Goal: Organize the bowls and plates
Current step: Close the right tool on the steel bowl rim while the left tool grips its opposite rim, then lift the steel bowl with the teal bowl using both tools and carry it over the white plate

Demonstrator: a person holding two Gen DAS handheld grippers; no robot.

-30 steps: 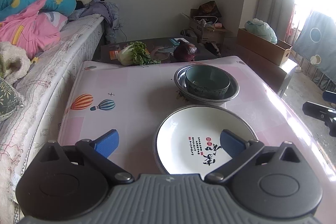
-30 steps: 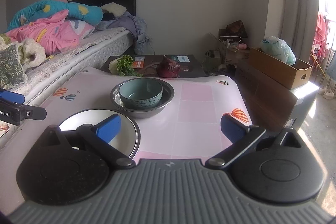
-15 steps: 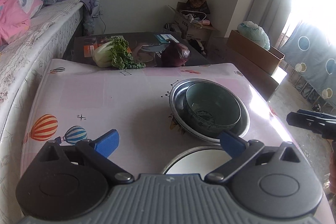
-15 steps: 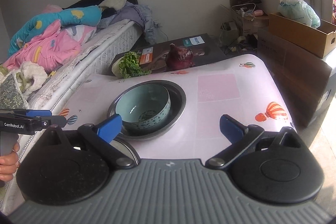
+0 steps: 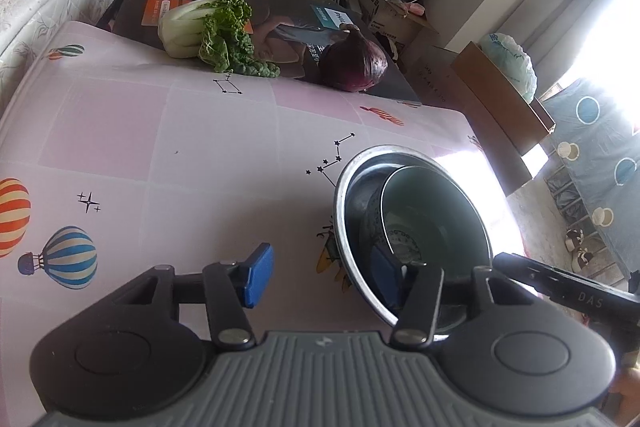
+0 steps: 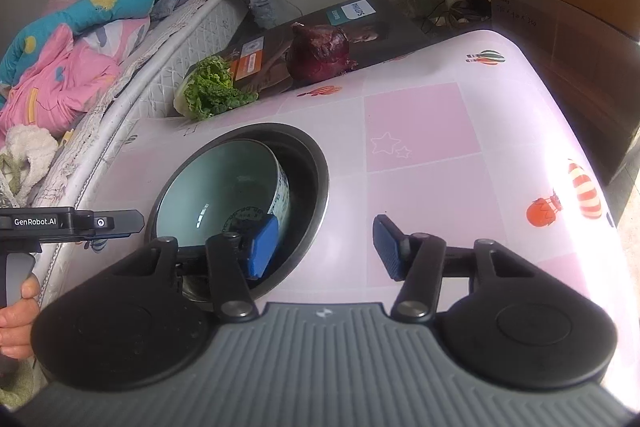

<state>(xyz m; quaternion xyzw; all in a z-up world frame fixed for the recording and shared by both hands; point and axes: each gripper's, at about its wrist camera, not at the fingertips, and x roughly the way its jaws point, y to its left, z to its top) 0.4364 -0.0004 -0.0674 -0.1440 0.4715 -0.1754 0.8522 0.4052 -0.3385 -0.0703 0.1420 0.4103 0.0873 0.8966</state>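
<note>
The steel basin sits on the pink balloon-print table, with the teal bowl tilted inside it. The left gripper straddles the basin's near rim, 1 blue pad inside and 1 outside; its jaws have just been closing and are not yet pressing the wall. The right gripper straddles the opposite rim likewise, jaws also narrowing, still apart from it.

Leafy greens and a red cabbage at the table's far edge — bed beside (rumpled).
</note>
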